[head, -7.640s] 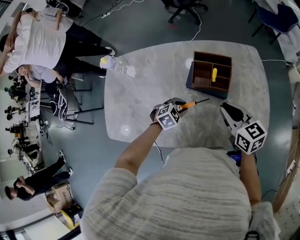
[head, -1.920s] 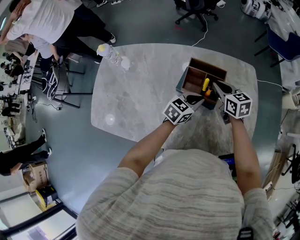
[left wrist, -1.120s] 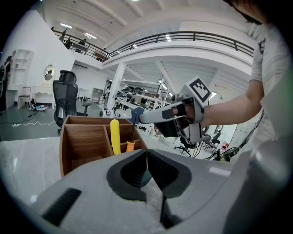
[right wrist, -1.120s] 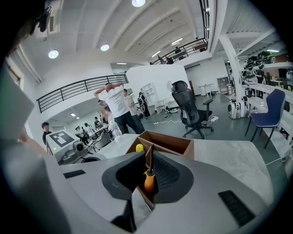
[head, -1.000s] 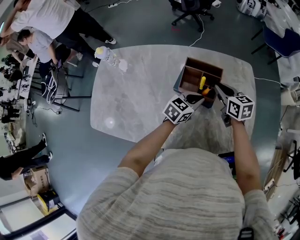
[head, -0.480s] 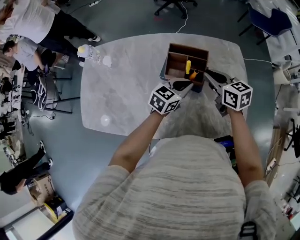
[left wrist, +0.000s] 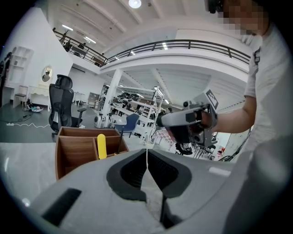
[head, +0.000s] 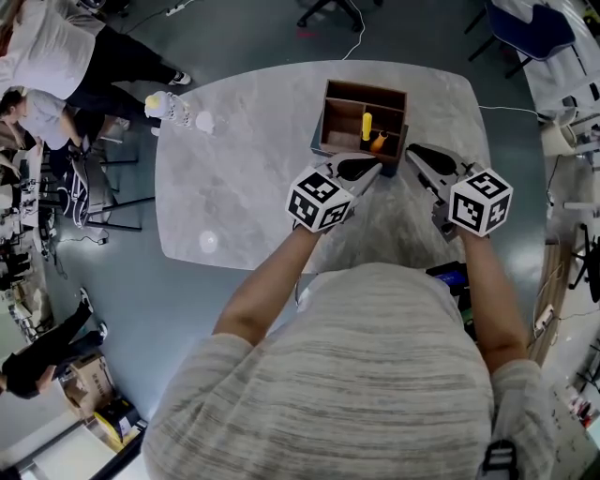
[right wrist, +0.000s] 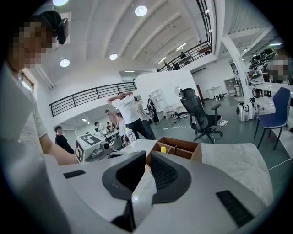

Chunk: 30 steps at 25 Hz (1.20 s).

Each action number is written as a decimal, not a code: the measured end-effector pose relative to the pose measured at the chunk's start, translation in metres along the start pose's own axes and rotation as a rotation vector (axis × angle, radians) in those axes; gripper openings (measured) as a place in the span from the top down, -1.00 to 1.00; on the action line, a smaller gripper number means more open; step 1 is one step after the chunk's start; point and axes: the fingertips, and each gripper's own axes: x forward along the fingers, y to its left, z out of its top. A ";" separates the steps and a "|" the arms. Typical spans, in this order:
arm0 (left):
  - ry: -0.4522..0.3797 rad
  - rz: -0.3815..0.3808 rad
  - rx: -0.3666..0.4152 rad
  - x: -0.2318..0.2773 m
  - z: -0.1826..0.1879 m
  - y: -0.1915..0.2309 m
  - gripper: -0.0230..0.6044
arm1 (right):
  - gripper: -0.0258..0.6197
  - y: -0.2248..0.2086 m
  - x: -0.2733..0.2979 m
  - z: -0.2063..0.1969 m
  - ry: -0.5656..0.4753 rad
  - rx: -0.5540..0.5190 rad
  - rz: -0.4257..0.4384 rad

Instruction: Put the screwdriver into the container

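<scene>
The wooden container [head: 342, 97] stands at the table's far side. An orange-handled screwdriver [head: 378, 142] leans in its near right compartment, beside a yellow-handled tool [head: 367, 125]. In the left gripper view the container [left wrist: 73, 157] shows the yellow handle [left wrist: 101, 146] and a dark shaft [left wrist: 120, 142]. My left gripper [head: 371, 166] is shut and holds nothing, just short of the container's near wall; its jaws [left wrist: 147, 157] meet. My right gripper [head: 413, 150] hangs to the right of the container, shut and empty [right wrist: 145, 168]. The container [right wrist: 179, 147] lies ahead of it.
A small bottle-like object [head: 169, 105] and a white bit [head: 204, 122] sit at the table's far left corner. Bystanders [head: 56, 56] stand off to the left. An office chair [head: 328, 11] is beyond the marble table [head: 244, 187].
The screwdriver that the left gripper held over the table now stands in the container. Over the last second both grippers have drawn back from the container and risen.
</scene>
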 end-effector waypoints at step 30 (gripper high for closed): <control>-0.098 -0.009 -0.072 -0.027 0.014 -0.029 0.85 | 0.89 0.037 -0.027 -0.033 0.061 -0.012 0.006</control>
